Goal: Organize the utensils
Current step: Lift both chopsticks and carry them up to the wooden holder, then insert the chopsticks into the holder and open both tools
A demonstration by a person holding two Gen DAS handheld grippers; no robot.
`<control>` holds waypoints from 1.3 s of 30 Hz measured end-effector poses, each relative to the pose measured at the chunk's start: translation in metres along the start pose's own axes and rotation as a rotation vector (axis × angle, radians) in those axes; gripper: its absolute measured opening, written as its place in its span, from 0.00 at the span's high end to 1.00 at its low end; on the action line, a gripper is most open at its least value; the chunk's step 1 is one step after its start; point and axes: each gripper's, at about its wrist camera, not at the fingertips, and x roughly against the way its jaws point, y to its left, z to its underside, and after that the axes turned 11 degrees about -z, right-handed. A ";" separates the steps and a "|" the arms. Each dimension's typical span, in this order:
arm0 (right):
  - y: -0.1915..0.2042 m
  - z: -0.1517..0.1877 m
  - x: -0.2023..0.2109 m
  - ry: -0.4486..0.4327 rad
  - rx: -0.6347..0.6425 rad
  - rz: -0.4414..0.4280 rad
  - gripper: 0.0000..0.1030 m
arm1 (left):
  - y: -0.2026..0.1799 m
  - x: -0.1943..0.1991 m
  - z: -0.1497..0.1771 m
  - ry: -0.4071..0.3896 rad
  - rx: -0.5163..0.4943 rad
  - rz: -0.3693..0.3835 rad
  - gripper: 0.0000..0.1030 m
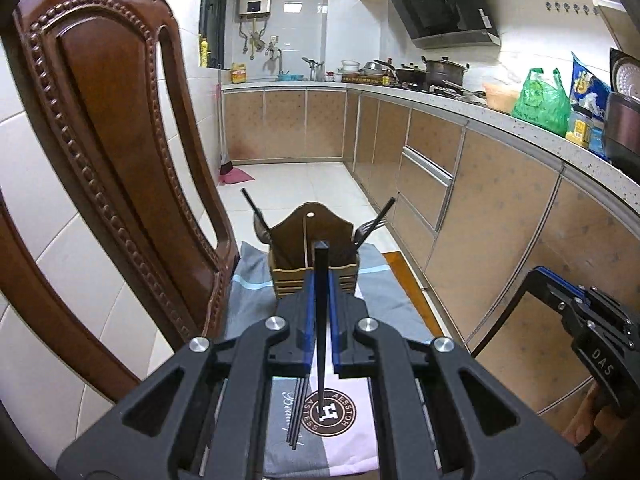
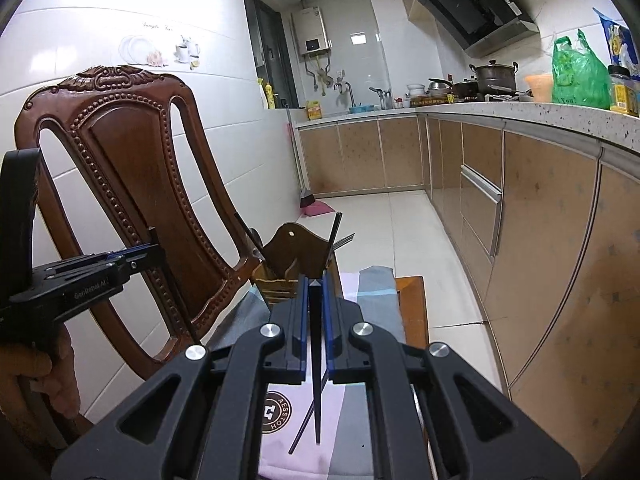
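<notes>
A carved wooden chair [image 1: 104, 128] fills the nine o'clock side of the left wrist view, its back standing against a white tiled wall. At three o'clock a long run of tan kitchen cabinets [image 1: 472, 184] carries a speckled table [image 1: 516, 122] crowded with pots, a green plastic bag [image 1: 540, 100] and jars. Beneath both cameras lies a grey, pink and white cloth [image 1: 256, 296] with a round brown logo, spread over a low wooden surface. On the cloth at twelve o'clock from each camera stands a wooden utensil holder [image 1: 308, 248] with two compartments and a pointed back panel; a spoon and a black chopstick lean out of its ten o'clock side, and a fork and another chopstick lean out toward two o'clock. The left hand-held gripper [image 1: 321, 280] is closed narrow on a single black chopstick [image 1: 322, 340], which hangs tilted above the cloth with its thick end near the holder's front edge. The right hand-held gripper [image 2: 315, 292] is likewise clamped on a black chopstick [image 2: 317, 380], lifted clear of the cloth just in front of the holder. More loose chopsticks [image 1: 297, 412] lie on the cloth at six o'clock beneath the left hand-held gripper, beside the logo, and one more rests on the cloth under the right one.
</notes>
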 end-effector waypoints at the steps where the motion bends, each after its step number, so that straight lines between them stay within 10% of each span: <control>1: 0.001 0.000 0.000 -0.002 0.000 0.001 0.93 | 0.004 0.000 0.000 0.001 0.007 -0.002 0.94; 23: 0.049 -0.139 -0.134 -0.122 0.115 0.096 0.93 | 0.079 -0.022 0.002 0.031 0.110 -0.019 0.94; 33: 0.003 -0.105 -0.219 -0.044 0.013 0.115 0.91 | 0.091 -0.032 0.006 0.053 0.134 -0.020 0.94; 39: -0.036 -0.057 -0.178 -0.042 -0.110 0.025 0.70 | 0.088 -0.036 0.005 0.064 0.144 -0.014 0.94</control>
